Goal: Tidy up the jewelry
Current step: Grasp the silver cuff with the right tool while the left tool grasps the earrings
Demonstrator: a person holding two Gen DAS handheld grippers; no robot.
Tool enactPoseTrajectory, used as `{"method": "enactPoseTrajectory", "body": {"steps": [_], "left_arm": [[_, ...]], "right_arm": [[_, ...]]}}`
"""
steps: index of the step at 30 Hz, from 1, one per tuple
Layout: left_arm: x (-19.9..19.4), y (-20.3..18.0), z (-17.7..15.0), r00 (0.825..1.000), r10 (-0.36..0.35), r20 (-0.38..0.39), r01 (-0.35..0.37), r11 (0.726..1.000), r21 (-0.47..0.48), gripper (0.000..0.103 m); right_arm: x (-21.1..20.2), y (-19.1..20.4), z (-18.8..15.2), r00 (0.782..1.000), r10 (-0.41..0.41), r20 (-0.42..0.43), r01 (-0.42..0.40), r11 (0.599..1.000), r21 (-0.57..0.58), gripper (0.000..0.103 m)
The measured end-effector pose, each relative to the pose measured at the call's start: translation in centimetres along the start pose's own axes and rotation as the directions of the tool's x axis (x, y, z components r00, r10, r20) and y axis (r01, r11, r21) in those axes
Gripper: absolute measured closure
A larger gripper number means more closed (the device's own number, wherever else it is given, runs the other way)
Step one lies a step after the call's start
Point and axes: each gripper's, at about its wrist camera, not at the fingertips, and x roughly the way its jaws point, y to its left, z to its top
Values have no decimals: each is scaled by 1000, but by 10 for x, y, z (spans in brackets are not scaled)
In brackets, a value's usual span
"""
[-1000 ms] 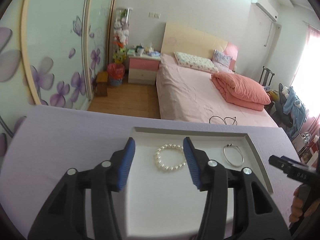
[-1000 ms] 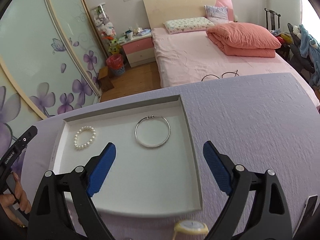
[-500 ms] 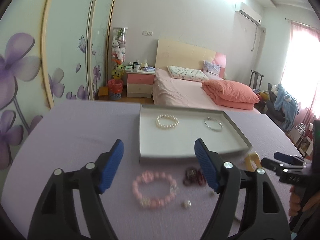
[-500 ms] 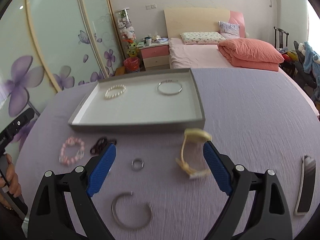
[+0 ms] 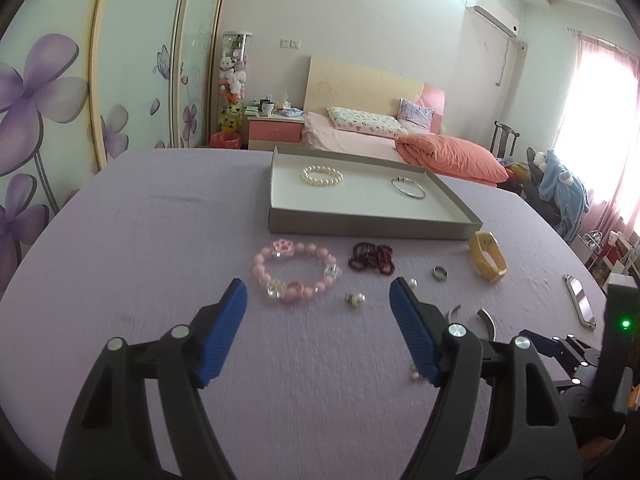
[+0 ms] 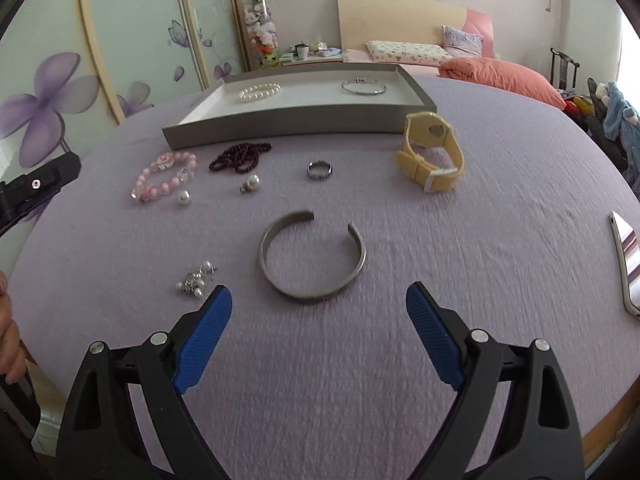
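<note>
Two bracelets, a pearl bracelet (image 6: 259,91) and a thin silver bangle (image 6: 363,86), were seen inside the grey tray (image 6: 288,119). Before it, a pink bead bracelet (image 6: 163,176), dark beads (image 6: 239,157), a ring (image 6: 319,169), an open silver cuff (image 6: 311,258) and a yellow watch (image 6: 431,151) were spread on the lilac cloth (image 6: 500,184), a bed (image 5: 360,136) behind. Both the left gripper (image 5: 319,320) and right gripper (image 6: 319,330) were held released, empty. Compared with earlier, both had been drawn back from the tray.

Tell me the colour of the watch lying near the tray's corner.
Pale yellow watch; the right wrist view shows it best.
</note>
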Motion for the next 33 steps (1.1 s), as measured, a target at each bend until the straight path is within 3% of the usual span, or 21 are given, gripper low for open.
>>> {"method": "enactPoseTrajectory", "body": {"steps": [4,7,14,15,17,24,33], "left_arm": [[-5,2,-6,1000,5,-1,-5,1000,2,29],[-7,5,-7,1000,6,2,-6,1000,-6,29],[-8,8,-9,1000,5,-1,-5,1000,-13,29],[-8,8,-9,1000,6,-1,-6,1000,-12,29],[-8,8,-11,1000,4,-4,-5,1000,-11,29],[0,-3,-18,999,-14,-45,15,1000,14,28],[17,-47,-40,989,-71,-132,86,990,110,28]], "right_arm": [[8,-1,-9,999,-33,-23,34,999,19,14],[12,2,-6,997,-74,-15,74,997,31,19],[27,8,7,991,-132,-28,133,989,63,20],[28,10,7,990,-141,-23,142,988,54,24],[27,11,7,992,-130,-7,130,991,44,35],[18,-8,3,997,-73,3,73,996,47,36],[-13,-43,12,993,-69,92,57,990,127,36]]}}
